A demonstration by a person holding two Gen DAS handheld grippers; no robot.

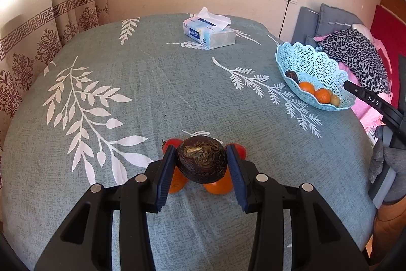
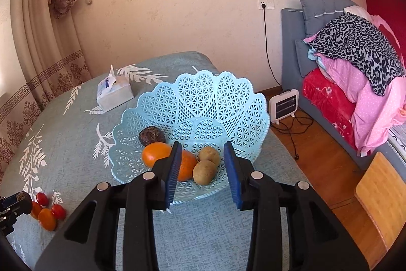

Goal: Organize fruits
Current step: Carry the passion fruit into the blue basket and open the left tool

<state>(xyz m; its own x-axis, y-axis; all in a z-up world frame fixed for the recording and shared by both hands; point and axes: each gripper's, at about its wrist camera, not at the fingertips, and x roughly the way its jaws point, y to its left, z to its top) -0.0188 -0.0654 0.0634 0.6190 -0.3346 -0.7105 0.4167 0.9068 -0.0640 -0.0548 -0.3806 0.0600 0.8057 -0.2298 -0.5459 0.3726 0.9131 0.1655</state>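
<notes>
on tissue box (image 1: 209, 33), "color&life", gripper arm (image 1: 373, 100) "das"

We see a table (image 1: 152, 83) under a grey-green cloth with white leaf prints. On it lie a tissue box (image 1: 210, 33) at twelve o'clock, a pale blue lattice basket (image 1: 312, 67) at two, and — nearest us, at six — loose oranges (image 1: 218, 187) and small tomatoes (image 1: 170, 144).

From my remote feed I saw a tissue box (image 1: 209, 33) lying on the leaf-patterned cloth of the table (image 1: 142, 83), well back toward the wall. Beyond the table stood patterned curtains (image 1: 28, 42), a small white heater (image 2: 283, 105) on the wooden floor, and a bed (image 2: 355, 83) piled with pink and leopard-print bedding.
</notes>
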